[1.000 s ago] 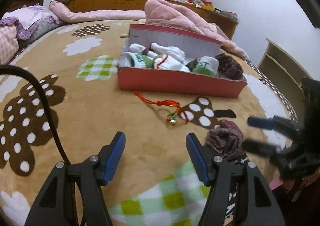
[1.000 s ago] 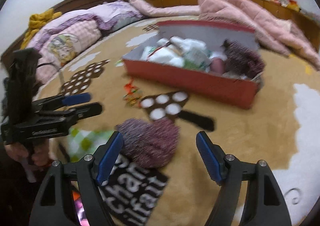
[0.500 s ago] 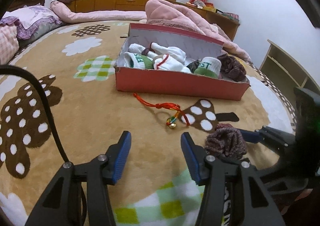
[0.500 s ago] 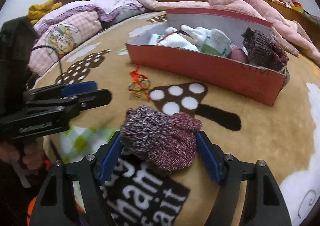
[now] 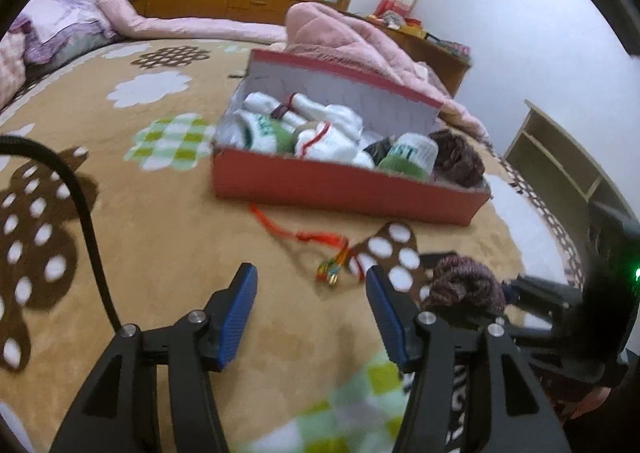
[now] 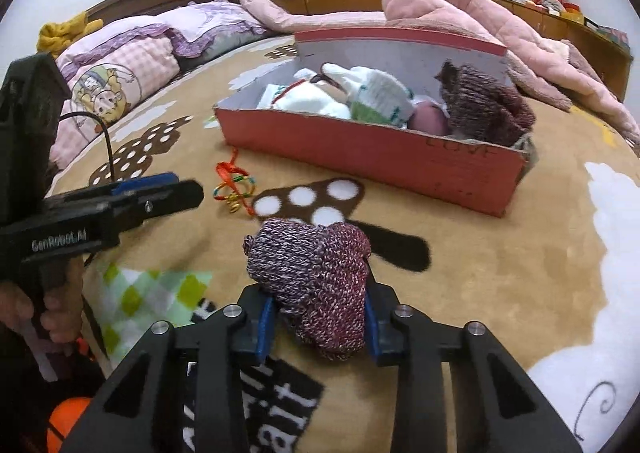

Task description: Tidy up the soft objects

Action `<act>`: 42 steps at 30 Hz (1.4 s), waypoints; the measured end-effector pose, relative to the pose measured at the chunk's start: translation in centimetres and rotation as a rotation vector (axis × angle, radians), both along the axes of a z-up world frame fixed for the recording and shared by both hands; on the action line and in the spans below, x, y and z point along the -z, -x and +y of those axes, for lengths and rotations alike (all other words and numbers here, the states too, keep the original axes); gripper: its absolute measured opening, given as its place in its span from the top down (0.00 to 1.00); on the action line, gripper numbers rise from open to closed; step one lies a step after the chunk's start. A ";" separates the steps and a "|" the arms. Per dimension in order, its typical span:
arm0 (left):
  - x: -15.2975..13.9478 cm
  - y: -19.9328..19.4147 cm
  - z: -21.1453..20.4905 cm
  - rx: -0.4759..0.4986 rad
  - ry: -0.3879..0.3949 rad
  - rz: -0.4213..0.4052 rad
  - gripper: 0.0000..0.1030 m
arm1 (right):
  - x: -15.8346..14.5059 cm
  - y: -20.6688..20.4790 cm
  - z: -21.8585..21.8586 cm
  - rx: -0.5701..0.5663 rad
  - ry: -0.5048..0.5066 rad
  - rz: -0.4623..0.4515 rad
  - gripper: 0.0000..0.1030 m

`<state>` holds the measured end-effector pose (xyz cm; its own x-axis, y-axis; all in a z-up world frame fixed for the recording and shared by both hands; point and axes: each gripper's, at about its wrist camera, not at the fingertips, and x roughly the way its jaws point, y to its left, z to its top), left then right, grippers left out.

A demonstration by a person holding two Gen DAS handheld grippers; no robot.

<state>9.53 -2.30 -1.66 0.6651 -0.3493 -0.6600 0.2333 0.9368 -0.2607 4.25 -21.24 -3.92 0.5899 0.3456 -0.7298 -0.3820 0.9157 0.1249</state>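
Note:
A maroon knitted sock roll [image 6: 316,273] sits squeezed between the blue pads of my right gripper [image 6: 318,317], whose jaws are closing on it just above the brown blanket. The same roll [image 5: 466,285] shows at the right in the left wrist view. My left gripper [image 5: 310,281] hovers over bare blanket with nothing between its fingers, and its jaws are opening a little. It also appears from the side, left gripper [image 6: 186,187], to the left of the roll. Farther back lies the open red box [image 5: 340,193], holding white and green socks and another maroon knitted roll [image 6: 480,105].
A red cord with a small bell charm [image 5: 320,241] lies between the box and the grippers. A pink quilt [image 5: 352,37] is heaped behind the box, and pillows [image 6: 132,65] are at the far left. A wooden shelf [image 5: 560,157] stands beyond the bed's right edge.
My right gripper came down around the maroon roll and closed its pads on it. The left gripper narrowed slightly and edged forward, still holding nothing.

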 end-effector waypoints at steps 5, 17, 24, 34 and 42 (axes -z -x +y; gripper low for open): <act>-0.5 -2.7 0.4 0.007 0.120 0.010 0.43 | 0.1 -0.1 -0.2 0.015 0.004 0.005 0.66; 2.6 -5.5 0.8 0.017 0.268 0.155 0.94 | 0.1 -0.2 0.6 0.012 0.022 -0.004 0.66; -0.5 -3.3 -1.2 0.101 0.215 0.059 0.94 | -1.1 -0.7 0.8 0.013 -0.023 -0.021 0.66; -6.8 0.6 -0.8 0.089 0.217 -0.165 0.94 | -5.8 0.3 -0.2 0.025 -0.093 -0.154 0.66; -8.4 1.0 -0.9 0.072 0.182 -0.226 0.94 | -7.5 0.7 -0.5 0.040 -0.099 -0.214 0.66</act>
<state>8.56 -3.18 6.74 0.7570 -0.5000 -0.4207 0.3688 0.8584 -0.3566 3.58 -21.77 3.54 0.7424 0.3822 -0.5502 -0.3730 0.9180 0.1345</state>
